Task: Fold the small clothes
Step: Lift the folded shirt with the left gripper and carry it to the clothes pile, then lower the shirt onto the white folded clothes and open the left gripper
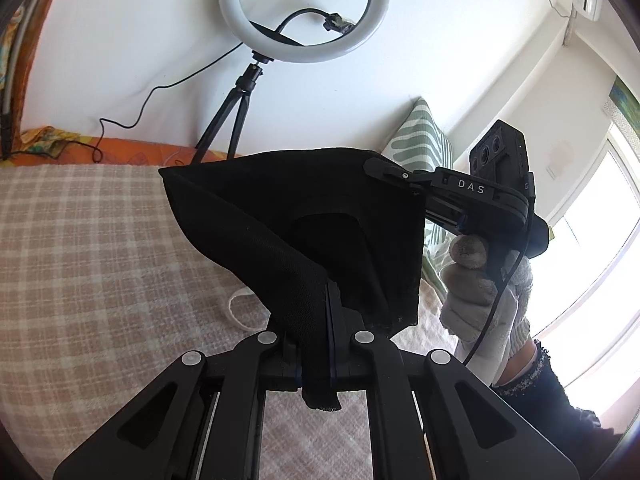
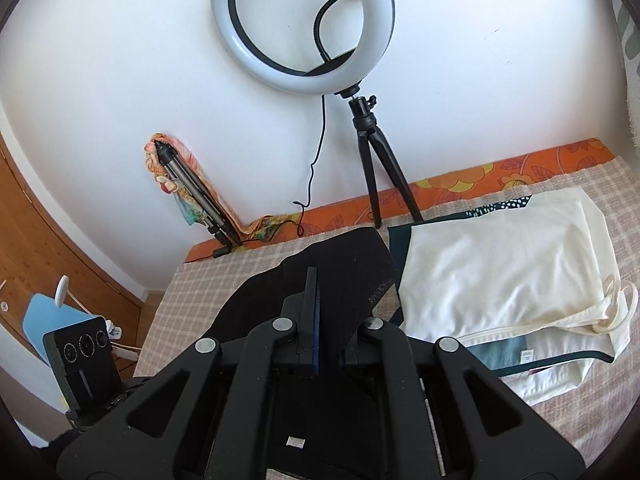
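A small black mesh garment point(image 1: 288, 216) hangs in the air above the checked bed cover point(image 1: 100, 240), stretched between both grippers. My left gripper point(image 1: 320, 300) is shut on one corner of it, and a scrap of the cloth pokes out below the pads. The right gripper point(image 1: 386, 170), held by a gloved hand point(image 1: 480, 304), is shut on the far upper corner. In the right wrist view the same black garment point(image 2: 344, 268) drapes over my right gripper point(image 2: 314, 280), whose jaws pinch it tight. Part of the left gripper's body point(image 2: 84, 364) shows at lower left.
A ring light point(image 2: 302, 20) on a small tripod point(image 2: 376, 164) stands at the wall behind the bed. A stack of folded cream and dark green clothes point(image 2: 500, 276) lies to the right. A green patterned pillow point(image 1: 424, 140) leans in the corner. A cable point(image 1: 132, 120) trails along the wall.
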Available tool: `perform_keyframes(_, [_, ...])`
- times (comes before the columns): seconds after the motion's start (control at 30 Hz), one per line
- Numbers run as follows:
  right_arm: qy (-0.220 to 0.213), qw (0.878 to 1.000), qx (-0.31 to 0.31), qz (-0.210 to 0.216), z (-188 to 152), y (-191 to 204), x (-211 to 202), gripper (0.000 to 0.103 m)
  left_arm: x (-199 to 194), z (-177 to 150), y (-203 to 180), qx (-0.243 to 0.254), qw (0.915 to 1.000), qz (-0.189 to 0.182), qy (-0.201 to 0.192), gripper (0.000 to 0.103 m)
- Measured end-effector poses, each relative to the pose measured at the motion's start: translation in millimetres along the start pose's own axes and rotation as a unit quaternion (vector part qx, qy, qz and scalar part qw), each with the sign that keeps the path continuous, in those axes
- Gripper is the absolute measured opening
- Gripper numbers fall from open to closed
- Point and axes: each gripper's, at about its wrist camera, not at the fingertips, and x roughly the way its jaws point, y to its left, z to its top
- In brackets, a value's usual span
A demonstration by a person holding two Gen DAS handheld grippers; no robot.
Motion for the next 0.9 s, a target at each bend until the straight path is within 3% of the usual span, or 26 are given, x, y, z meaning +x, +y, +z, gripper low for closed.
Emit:
perform_keyframes(0.27, [-0.032,0.999,-0.004,-0.042,60.6,-65.6,-15.5,0.007,63.5,41.5,-27.4,0.047,0.9988,-0.013,-0.009,0.006])
perform_keyframes(0.43, [-0.032,0.997,-0.009,-0.065,86.7,-104.9,-1.4,0.007,107.9,55.9,-27.9,0.052,0.9985,-0.018,0.001,0.006])
perform_keyframes(0.67, [-0.014,0.997,0.007,-0.072,94.4,-165.4,23.9,0.007,163.2,51.5,-18.5,0.050,0.9981,-0.011,0.033,0.006])
perform_keyframes(0.9, [0.009,0.996,0.019,-0.089,88.3,-205.4,47.6,0.007,172.6,35.7,-15.0,0.061,0.9963,0.003,0.060,0.006])
